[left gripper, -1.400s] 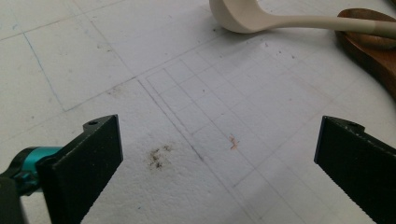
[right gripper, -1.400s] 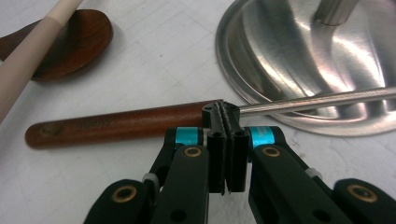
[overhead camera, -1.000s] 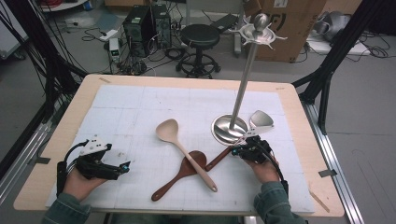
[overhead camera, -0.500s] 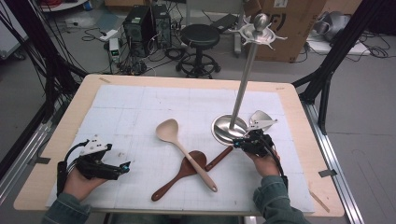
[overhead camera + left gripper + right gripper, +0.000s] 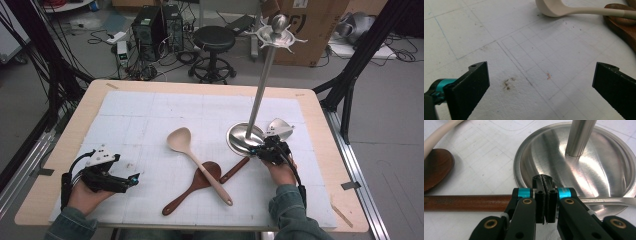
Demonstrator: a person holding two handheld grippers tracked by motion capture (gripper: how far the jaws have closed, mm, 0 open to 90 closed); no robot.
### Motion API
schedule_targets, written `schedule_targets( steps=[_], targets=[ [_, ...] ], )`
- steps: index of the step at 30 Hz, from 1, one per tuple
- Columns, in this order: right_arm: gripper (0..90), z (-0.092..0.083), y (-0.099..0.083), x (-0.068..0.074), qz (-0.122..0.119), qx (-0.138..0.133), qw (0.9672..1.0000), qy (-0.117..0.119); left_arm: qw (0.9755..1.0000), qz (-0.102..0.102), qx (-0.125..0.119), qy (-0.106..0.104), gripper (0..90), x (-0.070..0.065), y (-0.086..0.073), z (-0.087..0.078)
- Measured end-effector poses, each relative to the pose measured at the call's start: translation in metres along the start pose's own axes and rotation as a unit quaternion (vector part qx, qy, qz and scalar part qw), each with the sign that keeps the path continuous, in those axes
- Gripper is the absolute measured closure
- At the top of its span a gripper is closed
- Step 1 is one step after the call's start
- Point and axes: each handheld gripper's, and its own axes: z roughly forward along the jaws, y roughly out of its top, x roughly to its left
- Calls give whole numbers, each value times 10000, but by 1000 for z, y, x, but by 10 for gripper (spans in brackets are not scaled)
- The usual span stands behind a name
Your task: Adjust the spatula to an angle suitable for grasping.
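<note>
A steel utensil stand [image 5: 260, 95] rises from a round base [image 5: 599, 165] right of the mat's middle. A utensil with a brown wooden handle [image 5: 469, 202] and a metal head [image 5: 277, 127] lies against the base's near rim. My right gripper [image 5: 261, 149] [image 5: 543, 180] hovers over that utensil where handle meets metal stem; its jaws are pressed together, tips over the base's rim, nothing seen between them. A pale wooden spoon [image 5: 195, 160] crosses a dark wooden spoon [image 5: 192, 187] mid-mat. My left gripper [image 5: 131, 181] [image 5: 540, 87] rests open over bare mat at the near left.
A white gridded mat [image 5: 150, 115] covers the wooden table [image 5: 75, 120]. Beyond the far edge stand a black stool [image 5: 214, 42], computer boxes and a cardboard carton. Black frame struts flank both sides.
My right hand has edged slightly up toward the stand's base. The left hand and the spoons have kept still.
</note>
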Motion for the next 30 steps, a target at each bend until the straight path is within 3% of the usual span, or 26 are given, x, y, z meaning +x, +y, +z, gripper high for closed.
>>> schedule_targets(
  steps=[30],
  targets=[
    [895, -7, -4, 2, -35, 150, 9998, -123, 10000, -12, -18, 11, 16, 1, 0, -1]
  ],
)
